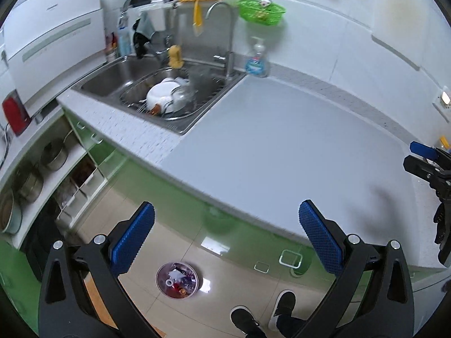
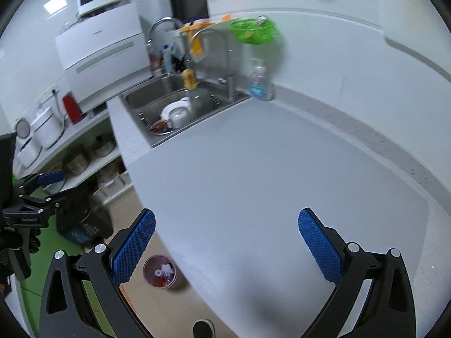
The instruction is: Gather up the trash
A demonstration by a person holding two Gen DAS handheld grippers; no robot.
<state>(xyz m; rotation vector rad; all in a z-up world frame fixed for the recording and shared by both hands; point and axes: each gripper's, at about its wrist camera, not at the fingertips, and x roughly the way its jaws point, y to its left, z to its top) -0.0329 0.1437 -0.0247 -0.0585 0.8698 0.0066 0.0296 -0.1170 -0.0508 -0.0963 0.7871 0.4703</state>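
Observation:
A round trash bin (image 1: pixel 177 280) with several pieces of rubbish inside stands on the tiled floor below the counter; it also shows in the right wrist view (image 2: pixel 160 271). My left gripper (image 1: pixel 225 239) is open and empty, held over the counter's front edge above the floor. My right gripper (image 2: pixel 225 242) is open and empty above the grey countertop (image 2: pixel 267 169). The right gripper shows at the right edge of the left wrist view (image 1: pixel 428 166). The left gripper shows at the left edge of the right wrist view (image 2: pixel 36 194).
A steel sink (image 1: pixel 157 95) with white dishes and a glass sits at the counter's left end. A soap bottle (image 1: pixel 256 59) stands beside the tap. A green basket (image 1: pixel 262 11) hangs on the wall. Pots (image 1: pixel 53 155) fill low shelves at left. A person's shoes (image 1: pixel 262 315) are on the floor.

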